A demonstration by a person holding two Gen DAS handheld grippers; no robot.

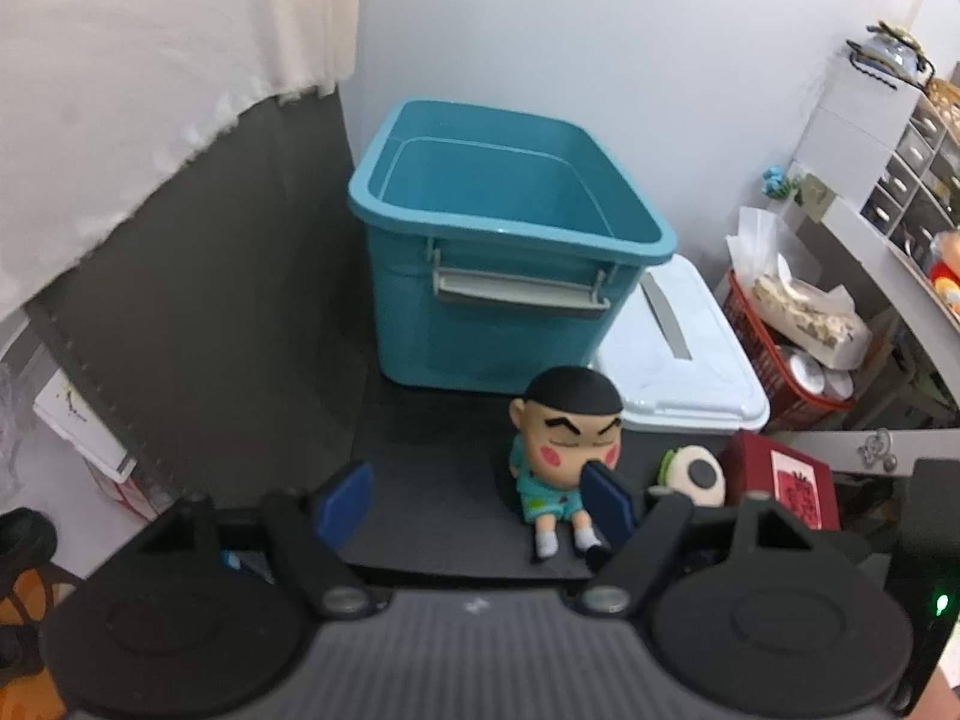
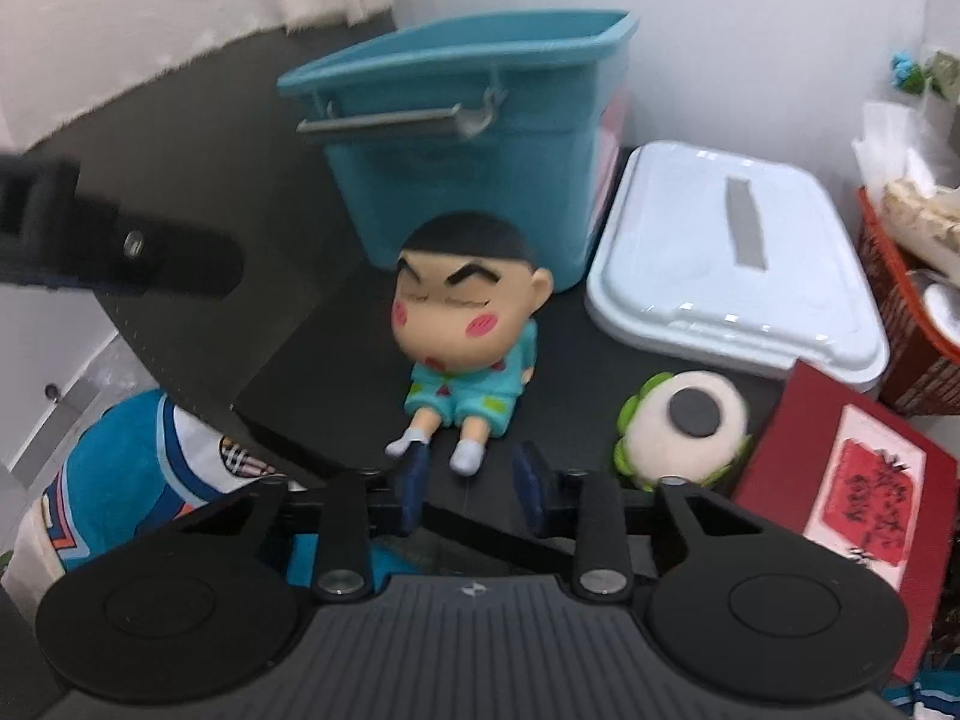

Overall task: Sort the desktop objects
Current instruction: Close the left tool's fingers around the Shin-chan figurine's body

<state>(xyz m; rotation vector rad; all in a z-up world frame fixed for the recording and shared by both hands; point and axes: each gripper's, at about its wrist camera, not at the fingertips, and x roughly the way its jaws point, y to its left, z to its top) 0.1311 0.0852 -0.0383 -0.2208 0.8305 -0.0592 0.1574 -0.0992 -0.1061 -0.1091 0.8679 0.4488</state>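
Doll point(image 2: 462, 348) pick pending: right claw point(image 2: 474, 483) half-closed at its feet, grips nothing; left claw point(image 1: 480, 495) apart. Next: clamp doll, carry to bin point(image 1: 510, 192) at 12 o'clock.

Boy figurine point(image 2: 465, 339) sits before teal bin point(image 2: 474, 138), beside white lid point(image 2: 732, 264).

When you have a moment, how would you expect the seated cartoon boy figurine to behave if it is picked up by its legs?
The figurine looks like rigid moulded plastic, so it probably won't flex. Its head is much larger than its body, so it is likely top-heavy and may swing or tip if gripped low. The smooth, glossy surface could be somewhat slippery.
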